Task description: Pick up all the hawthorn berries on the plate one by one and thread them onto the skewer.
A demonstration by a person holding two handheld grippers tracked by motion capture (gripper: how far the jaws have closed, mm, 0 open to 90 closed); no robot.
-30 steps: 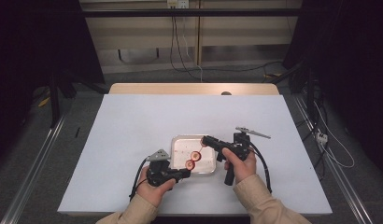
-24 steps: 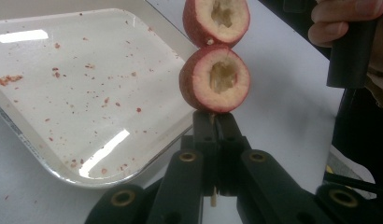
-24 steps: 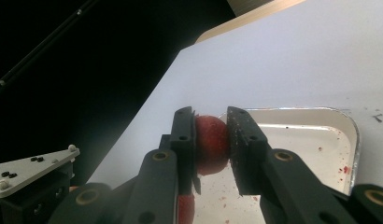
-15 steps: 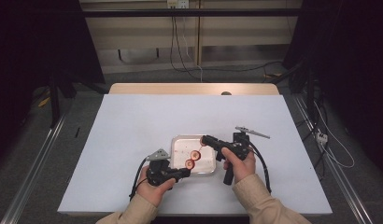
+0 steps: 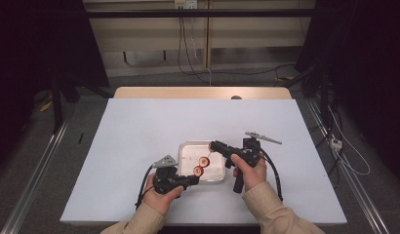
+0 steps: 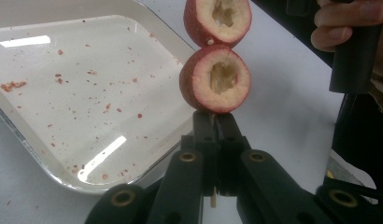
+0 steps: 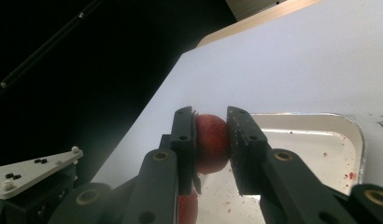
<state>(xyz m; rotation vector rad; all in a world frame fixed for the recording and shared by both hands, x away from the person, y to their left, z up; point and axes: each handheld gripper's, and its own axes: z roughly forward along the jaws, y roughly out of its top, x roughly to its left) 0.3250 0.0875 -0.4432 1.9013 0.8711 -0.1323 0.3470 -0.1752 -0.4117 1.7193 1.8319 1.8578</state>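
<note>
Currently: table (image 5: 139, 146); tray (image 6: 63, 116), crumb-flecked, no fruit lying in it; two cored fruit halves on a skewer (image 6: 212, 199), upper (image 7: 211, 142) pinched by right gripper (image 7: 211, 140), lower (image 6: 216, 79) above left gripper (image 6: 213, 126) clamping the stick; threading likely midway; skewer tip hidden.

white table cover (image 5: 139, 131), wooden edge (image 5: 198, 92) at its far side, cables (image 5: 188, 44) on the floor beyond
</note>
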